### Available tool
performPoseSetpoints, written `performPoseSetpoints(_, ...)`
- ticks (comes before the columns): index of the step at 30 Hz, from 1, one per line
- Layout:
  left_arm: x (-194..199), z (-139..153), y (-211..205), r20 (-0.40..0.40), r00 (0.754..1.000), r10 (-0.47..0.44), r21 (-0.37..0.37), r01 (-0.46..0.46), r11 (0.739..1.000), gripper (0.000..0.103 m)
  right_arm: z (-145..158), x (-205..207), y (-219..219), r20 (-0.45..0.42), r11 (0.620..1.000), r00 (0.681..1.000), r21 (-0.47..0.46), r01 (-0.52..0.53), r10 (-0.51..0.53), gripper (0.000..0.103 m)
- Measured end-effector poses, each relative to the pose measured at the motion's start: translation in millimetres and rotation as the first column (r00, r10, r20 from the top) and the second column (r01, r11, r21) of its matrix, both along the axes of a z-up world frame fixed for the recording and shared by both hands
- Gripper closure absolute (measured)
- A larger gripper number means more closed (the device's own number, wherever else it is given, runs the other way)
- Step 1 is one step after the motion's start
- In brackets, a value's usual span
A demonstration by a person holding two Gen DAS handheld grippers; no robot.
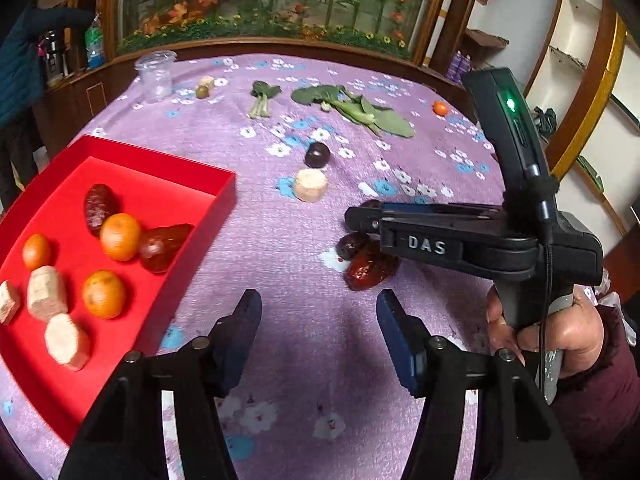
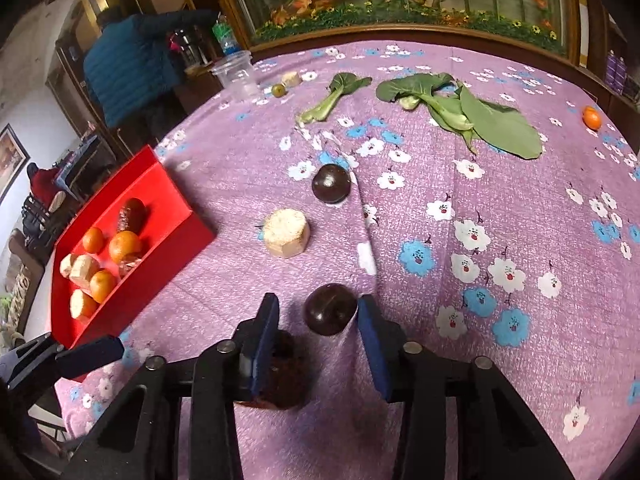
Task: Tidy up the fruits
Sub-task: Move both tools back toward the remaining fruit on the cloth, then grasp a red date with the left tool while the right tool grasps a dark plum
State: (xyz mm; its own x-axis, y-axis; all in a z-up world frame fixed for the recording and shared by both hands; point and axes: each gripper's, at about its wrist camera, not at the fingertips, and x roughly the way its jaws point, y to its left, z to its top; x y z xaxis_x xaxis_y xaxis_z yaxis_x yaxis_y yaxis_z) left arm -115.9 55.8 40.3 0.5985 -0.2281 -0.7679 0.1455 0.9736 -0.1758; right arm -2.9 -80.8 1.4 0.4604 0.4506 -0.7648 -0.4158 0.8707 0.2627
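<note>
Purple floral tablecloth (image 1: 304, 240) over a round table, wooden cabinets behind.

Left wrist view: red tray (image 1: 168, 184) at left, holding three oranges (image 1: 120, 237), two red dates (image 1: 96, 204) and pale cut chunks (image 1: 46, 292). Left gripper (image 1: 318, 312) hangs over bare cloth beside the tray, jaws apart and empty. Right gripper (image 1: 360, 226), held by a hand (image 1: 560, 328), reaches over a red date (image 1: 368, 270) and a dark fruit (image 1: 350, 245).

Right wrist view: right gripper (image 2: 318, 316), jaws fairly narrow, straddles a dark round fruit (image 2: 330, 309); the right pad (image 2: 370, 328) is at its skin, the left pad clear of it. Second dark fruit (image 2: 331, 183), pale chunk (image 2: 287, 233), greens (image 2: 472, 114) and one orange (image 2: 591, 117) lie beyond.
</note>
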Motion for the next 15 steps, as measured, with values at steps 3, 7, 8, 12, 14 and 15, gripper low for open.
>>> performPoseSetpoints(3, 11.0, -6.5, -7.8, -0.022, 0.999, -0.027, 0.005, 0.027, 1.000, 0.044, 0.0, 2.8, -4.7, -0.002, 1.000, 1.000, 0.009, 0.004, -0.004, 0.074)
performPoseSetpoints(7, 25.9, -13.5, -19.4, -0.037, 0.998, -0.057, 0.015, 0.057, 0.998, 0.044, 0.2, 4.5, -14.6, -0.010, 0.999, 1.000, 0.040, 0.015, -0.015, 0.074)
performPoseSetpoints(8, 29.5, -14.8, -22.6, -0.039, 0.997, -0.064, 0.018, 0.065, 0.998, 0.044, 1.0, 4.7, -16.6, -0.011, 0.999, 1.000, 0.048, 0.016, -0.015, 0.074)
performPoseSetpoints(12, 41.1, -20.0, -36.7, -0.045, 0.994, -0.103, 0.028, 0.105, 0.994, 0.051, 6.2, 1.6, -22.9, 0.002, 0.997, 1.000, 0.073, 0.018, -0.018, 0.075)
performPoseSetpoints(14, 46.6, -22.9, -44.3, -0.051, 0.991, -0.123, 0.034, 0.125, 0.992, 0.053, 7.9, 0.8, -25.0, 0.004, 0.996, 1.000, 0.086, 0.020, -0.020, 0.074)
performPoseSetpoints(15, 48.4, -24.0, -47.6, -0.050, 0.990, -0.132, 0.038, 0.134, 0.990, 0.056, 8.2, 0.1, -25.7, 0.003, 0.995, 1.000, 0.094, 0.020, -0.021, 0.074)
